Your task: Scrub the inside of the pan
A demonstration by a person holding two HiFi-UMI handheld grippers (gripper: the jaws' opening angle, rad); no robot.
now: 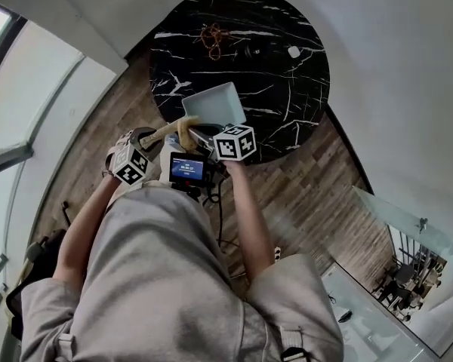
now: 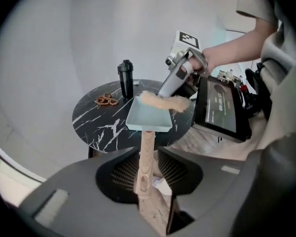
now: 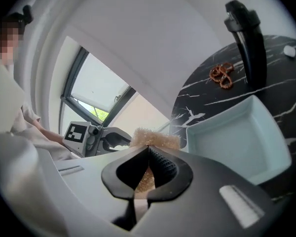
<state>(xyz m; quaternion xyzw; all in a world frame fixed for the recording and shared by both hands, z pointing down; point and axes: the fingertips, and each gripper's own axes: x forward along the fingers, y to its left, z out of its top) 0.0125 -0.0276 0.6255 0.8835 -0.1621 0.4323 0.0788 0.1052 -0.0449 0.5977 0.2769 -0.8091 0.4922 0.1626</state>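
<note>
Left claw [image 2: 147,149] clamps pan [image 2: 149,115] by wooden handle [image 2: 147,137]; handle's end hidden inside claw. Right claw [image 3: 148,148] pinches sponge [image 3: 155,138] by pan's rim, sponge mostly hidden by its jaws.

Bare marble table [image 2: 96,125] left of pan [image 2: 148,117], black bottle [image 2: 126,79] and brown loops [image 2: 106,100] behind

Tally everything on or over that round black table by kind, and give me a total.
Pan: 1
Scrub pad: 1
Black bottle: 1
Brown coiled item: 1
Small white object: 1
Total: 5
</note>
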